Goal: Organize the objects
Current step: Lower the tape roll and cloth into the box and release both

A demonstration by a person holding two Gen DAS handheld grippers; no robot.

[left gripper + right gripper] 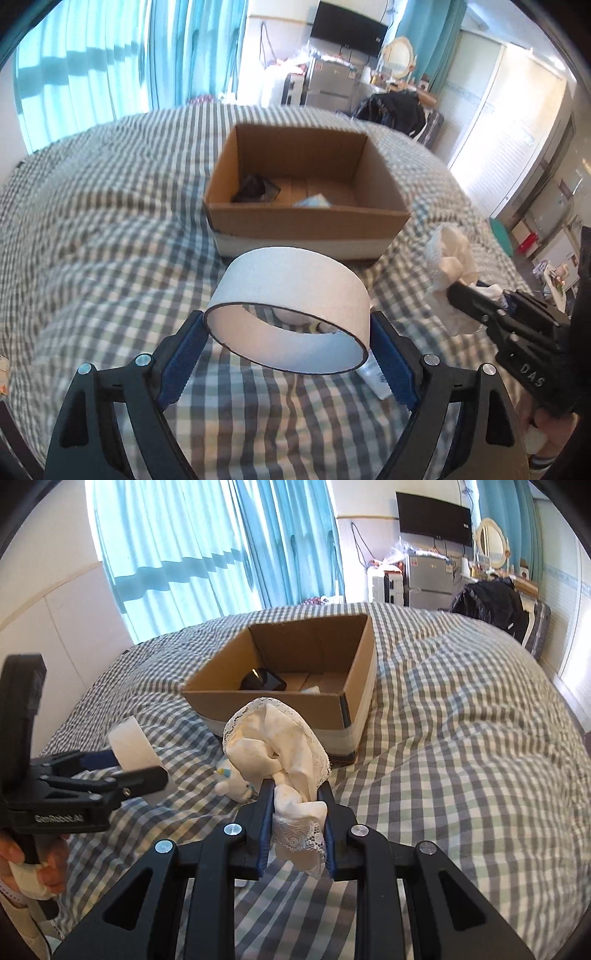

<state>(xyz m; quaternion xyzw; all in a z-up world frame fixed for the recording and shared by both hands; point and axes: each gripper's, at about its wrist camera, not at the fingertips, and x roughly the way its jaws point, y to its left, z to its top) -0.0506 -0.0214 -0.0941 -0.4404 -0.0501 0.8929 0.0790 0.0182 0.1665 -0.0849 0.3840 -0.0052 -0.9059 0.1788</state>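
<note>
My left gripper (pixel 286 325) is shut on a wide white tape ring (pixel 291 295) and holds it above the checked bed, just in front of an open cardboard box (pixel 306 221). My right gripper (pixel 295 794) is shut on a bunched white lace cloth (pixel 275 738), also near the box (pixel 266 705). The box holds a black object (pixel 263 681) and a pale packet (pixel 312 201). The right gripper shows in the left wrist view (pixel 452 291), the left one in the right wrist view (pixel 147 768).
A small white plush toy (pixel 234 779) and a white tube (pixel 376 378) lie on the checked bedspread (pixel 461 738) below the grippers. Blue curtains (pixel 184 554), a fridge (pixel 430 579) and a dark clothes pile (pixel 487 602) stand beyond the bed.
</note>
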